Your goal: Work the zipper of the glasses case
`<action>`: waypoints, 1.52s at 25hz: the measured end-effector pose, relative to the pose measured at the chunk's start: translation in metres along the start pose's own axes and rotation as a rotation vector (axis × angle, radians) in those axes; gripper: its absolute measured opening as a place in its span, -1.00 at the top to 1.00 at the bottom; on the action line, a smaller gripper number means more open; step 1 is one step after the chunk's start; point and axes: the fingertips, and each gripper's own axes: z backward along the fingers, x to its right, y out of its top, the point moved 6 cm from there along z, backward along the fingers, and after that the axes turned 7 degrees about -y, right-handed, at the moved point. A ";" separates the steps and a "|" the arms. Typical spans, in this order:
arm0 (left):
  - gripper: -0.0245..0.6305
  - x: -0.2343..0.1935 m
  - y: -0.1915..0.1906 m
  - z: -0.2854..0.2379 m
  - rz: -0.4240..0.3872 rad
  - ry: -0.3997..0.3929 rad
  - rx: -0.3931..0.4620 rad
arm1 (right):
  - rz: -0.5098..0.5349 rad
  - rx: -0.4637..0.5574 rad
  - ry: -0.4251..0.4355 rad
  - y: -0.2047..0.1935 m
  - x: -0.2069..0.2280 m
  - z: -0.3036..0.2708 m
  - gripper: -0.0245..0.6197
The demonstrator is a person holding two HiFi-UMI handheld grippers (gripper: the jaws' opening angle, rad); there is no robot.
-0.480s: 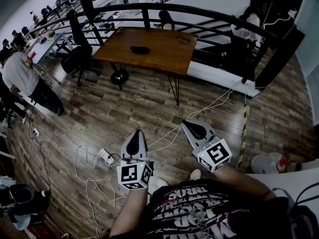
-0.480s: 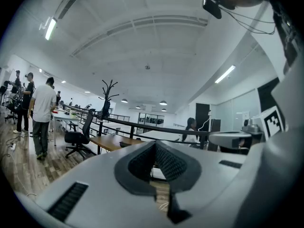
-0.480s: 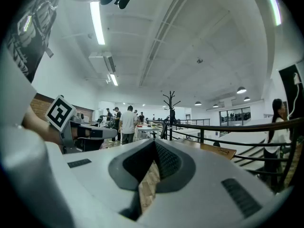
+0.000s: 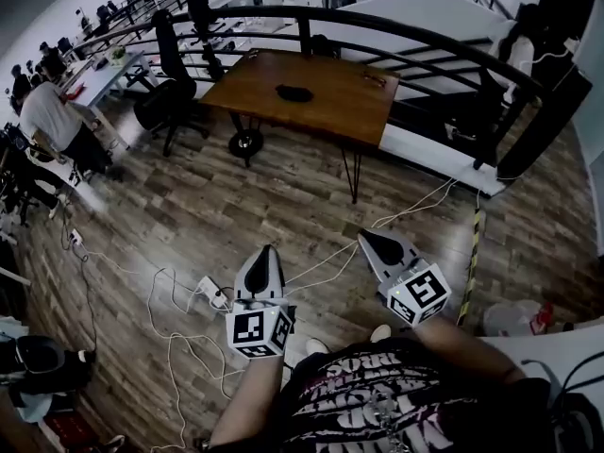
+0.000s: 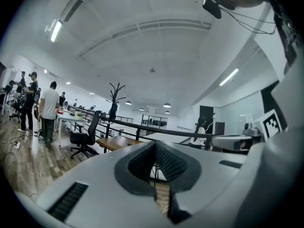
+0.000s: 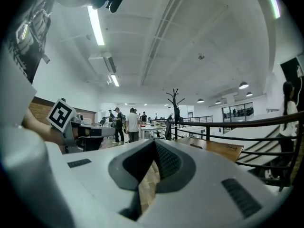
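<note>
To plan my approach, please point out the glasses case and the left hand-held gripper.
glasses case (image 4: 294,92), head view, its middle.
left hand-held gripper (image 4: 267,251), head view, between its shut tips.

Dim, perhaps underexposed head view; ceiling strip lights (image 6: 96,25) brighten both fisheye-warped, dark-cornered gripper views.

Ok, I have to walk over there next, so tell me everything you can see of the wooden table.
The wooden table has a flat brown rectangular top, wood by its look, on thin dark legs. It stands level on the plank floor beside the curved black railing. A small dark oblong thing lies near its middle, and a smaller item near its far right corner; both are too small to identify.
</note>
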 end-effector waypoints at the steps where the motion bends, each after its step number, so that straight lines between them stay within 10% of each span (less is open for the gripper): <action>1: 0.90 -0.007 0.000 0.004 0.006 0.002 0.004 | -0.001 -0.003 -0.008 0.000 -0.004 -0.002 0.93; 18: 0.90 -0.089 0.002 0.003 0.084 -0.016 0.036 | 0.021 -0.031 -0.095 0.017 -0.029 -0.043 0.93; 38: 0.90 -0.080 0.020 -0.189 0.009 0.005 -0.034 | -0.057 0.015 -0.051 0.005 0.139 -0.143 0.93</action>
